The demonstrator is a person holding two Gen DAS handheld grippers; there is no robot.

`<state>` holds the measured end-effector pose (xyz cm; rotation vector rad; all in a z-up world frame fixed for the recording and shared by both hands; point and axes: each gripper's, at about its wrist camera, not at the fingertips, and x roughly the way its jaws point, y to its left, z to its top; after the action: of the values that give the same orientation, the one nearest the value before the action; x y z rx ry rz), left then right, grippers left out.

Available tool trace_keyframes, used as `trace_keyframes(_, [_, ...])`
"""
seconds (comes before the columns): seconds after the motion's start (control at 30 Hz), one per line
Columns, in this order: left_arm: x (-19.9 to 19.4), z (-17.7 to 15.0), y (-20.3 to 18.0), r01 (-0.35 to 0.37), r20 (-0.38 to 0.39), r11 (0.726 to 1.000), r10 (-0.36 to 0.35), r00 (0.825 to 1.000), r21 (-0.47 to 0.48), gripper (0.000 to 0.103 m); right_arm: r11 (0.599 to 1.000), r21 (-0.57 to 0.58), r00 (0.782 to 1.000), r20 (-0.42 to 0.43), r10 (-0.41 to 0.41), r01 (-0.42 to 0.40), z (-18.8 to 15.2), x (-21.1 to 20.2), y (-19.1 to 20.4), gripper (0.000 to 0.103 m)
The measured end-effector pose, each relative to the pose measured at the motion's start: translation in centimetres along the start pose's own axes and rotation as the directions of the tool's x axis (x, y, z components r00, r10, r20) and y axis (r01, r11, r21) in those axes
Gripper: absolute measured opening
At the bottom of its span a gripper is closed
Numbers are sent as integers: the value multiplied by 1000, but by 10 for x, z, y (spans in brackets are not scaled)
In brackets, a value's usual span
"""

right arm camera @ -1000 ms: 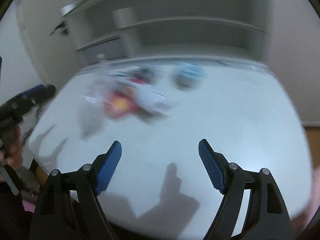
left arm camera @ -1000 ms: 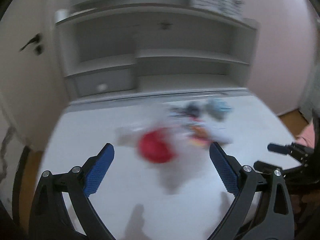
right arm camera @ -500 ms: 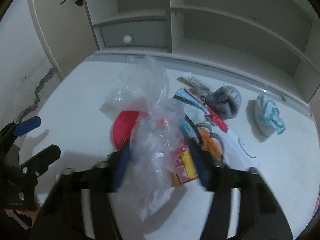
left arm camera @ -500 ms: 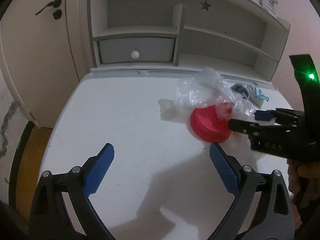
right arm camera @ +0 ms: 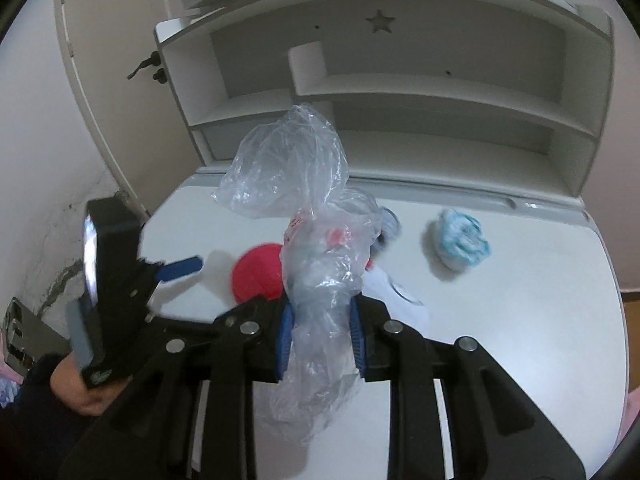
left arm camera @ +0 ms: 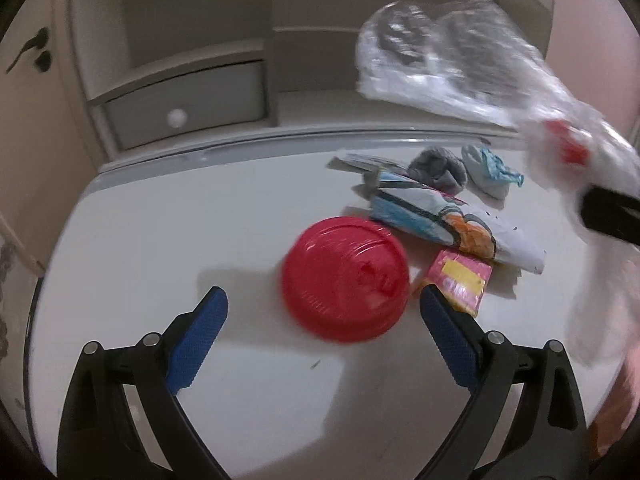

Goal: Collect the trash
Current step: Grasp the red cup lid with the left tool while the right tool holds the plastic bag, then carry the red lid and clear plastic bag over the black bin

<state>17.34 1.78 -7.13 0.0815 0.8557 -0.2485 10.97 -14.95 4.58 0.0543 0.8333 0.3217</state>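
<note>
My right gripper (right arm camera: 320, 334) pinched a crumpled clear plastic bag (right arm camera: 308, 220), lifted above the white bench (right arm camera: 520, 320), probably to receive the trash. My left gripper (left arm camera: 323, 326) hung spread wide just short of the red plastic lid (left arm camera: 345, 278), seemingly my next pick. Beyond it lay a printed wrapper (left arm camera: 436, 216), a pink-and-yellow packet (left arm camera: 460, 280), a grey wad (left arm camera: 438, 168) and a blue-white wad (left arm camera: 490, 172).

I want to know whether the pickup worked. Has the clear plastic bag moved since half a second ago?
Yes. The clear plastic bag, clamped in the right gripper, now hangs above the white table, off the red lid it covered.
</note>
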Motion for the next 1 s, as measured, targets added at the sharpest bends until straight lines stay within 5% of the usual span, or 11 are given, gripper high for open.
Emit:
trace_keyframes(0.37, [31, 16, 0, -42, -47, 998, 40, 998, -43, 94, 999, 42, 999, -29, -23, 24, -29, -13, -30, 25])
trace_keyframes(0.47, [32, 16, 3, -39, -49, 998, 38, 998, -40, 76, 999, 43, 999, -25, -32, 34, -33, -19, -34, 25])
trace_keyframes(0.53, [28, 15, 1, -37, -51, 998, 35, 998, -44, 75, 998, 48, 999, -16, -41, 41, -35, -26, -38, 25])
trace_keyframes(0.83, [-38, 25, -14, -95, 77, 995, 96, 992, -7, 71, 978, 144, 986, 55, -157, 148, -65, -96, -100, 25])
trace_keyframes(1.0, [-72, 28, -84, 18, 131, 997, -28, 991, 77, 71, 932, 252, 957, 64, -284, 260, -114, -155, -161, 25])
